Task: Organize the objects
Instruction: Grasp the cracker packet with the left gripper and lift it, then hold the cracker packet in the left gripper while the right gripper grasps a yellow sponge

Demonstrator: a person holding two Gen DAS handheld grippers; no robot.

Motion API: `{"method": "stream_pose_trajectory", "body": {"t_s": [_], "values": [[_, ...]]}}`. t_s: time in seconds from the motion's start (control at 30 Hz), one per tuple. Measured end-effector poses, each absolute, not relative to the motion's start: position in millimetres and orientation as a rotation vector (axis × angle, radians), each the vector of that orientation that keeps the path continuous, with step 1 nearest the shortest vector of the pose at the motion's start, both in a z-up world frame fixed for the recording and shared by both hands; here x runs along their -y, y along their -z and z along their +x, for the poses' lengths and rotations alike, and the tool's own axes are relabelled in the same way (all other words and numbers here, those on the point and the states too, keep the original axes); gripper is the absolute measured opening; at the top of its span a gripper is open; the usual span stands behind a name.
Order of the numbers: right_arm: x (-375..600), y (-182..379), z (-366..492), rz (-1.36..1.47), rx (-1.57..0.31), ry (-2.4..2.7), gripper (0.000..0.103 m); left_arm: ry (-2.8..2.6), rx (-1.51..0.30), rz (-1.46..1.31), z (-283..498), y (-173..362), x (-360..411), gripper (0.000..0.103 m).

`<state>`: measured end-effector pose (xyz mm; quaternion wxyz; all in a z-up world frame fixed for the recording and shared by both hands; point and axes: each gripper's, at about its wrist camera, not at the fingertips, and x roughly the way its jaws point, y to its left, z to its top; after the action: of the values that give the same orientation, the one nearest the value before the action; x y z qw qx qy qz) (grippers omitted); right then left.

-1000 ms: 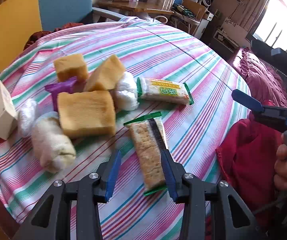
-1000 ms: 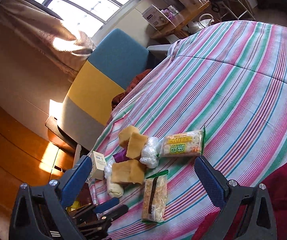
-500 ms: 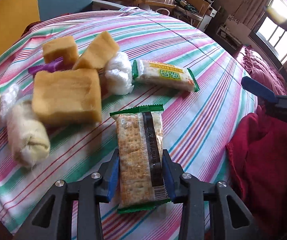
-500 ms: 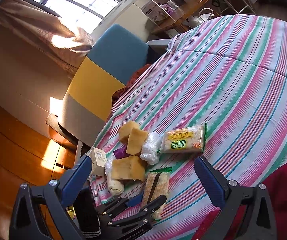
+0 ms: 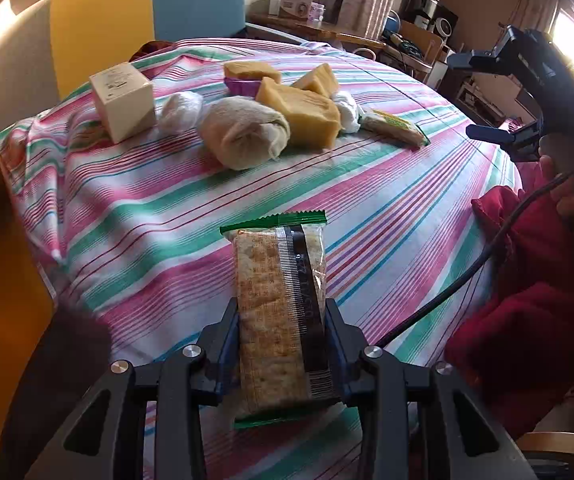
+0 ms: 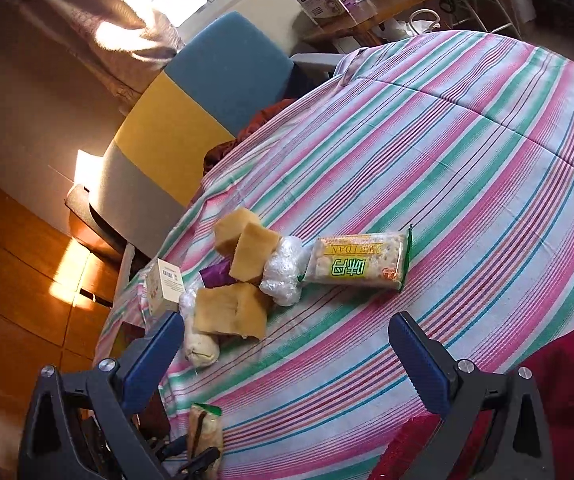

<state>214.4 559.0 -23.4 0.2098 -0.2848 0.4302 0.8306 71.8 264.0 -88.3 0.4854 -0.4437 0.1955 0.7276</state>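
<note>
cracker pack point(image 5: 281, 312) sat clamped lengthwise in the left gripper point(image 5: 283, 344), jaws pressed on both long edges, lifted off the striped counter point(image 5: 387, 200) near its front edge. right gripper point(image 6: 287, 354) hung over the counter, jaws wide, holding nothing. remaining pile sat well apart: second cracker pack point(image 6: 361, 262), sponge blocks point(image 5: 297, 110), rolled cloth point(image 5: 245, 132), small box point(image 5: 123, 100). wrapper looked slick, probably crushable, so i'd keep squeeze light, carry it level, and set it flat beside the matching pack before releasing.
</note>
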Motion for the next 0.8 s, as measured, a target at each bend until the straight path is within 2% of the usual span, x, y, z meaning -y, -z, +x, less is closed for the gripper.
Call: {"method": "stream_pose_trajectory", "body": {"t_s": [0.2,0.37,0.53,0.8], "values": [[-542.2,32.6,183.8,-1.013,-1.05,-2.299,0.103,-1.798,-0.421,-1.066,65.9,89.4,-245.7,0.038],[-507.4,45.3,148.6,-1.228,-0.783,-2.315,0.103,-1.795,-0.39,-1.048,65.8,91.5,-246.4,0.038],[-472.2,57.4,117.0,-1.425,-0.462,-2.368,0.103,-1.784,-0.363,-1.05,63.9,92.2,-241.9,0.038],[-446.3,40.6,57.8,-1.528,0.157,-2.467,0.098,-1.772,-0.335,-1.057,60.6,93.1,-241.3,0.039]]}}
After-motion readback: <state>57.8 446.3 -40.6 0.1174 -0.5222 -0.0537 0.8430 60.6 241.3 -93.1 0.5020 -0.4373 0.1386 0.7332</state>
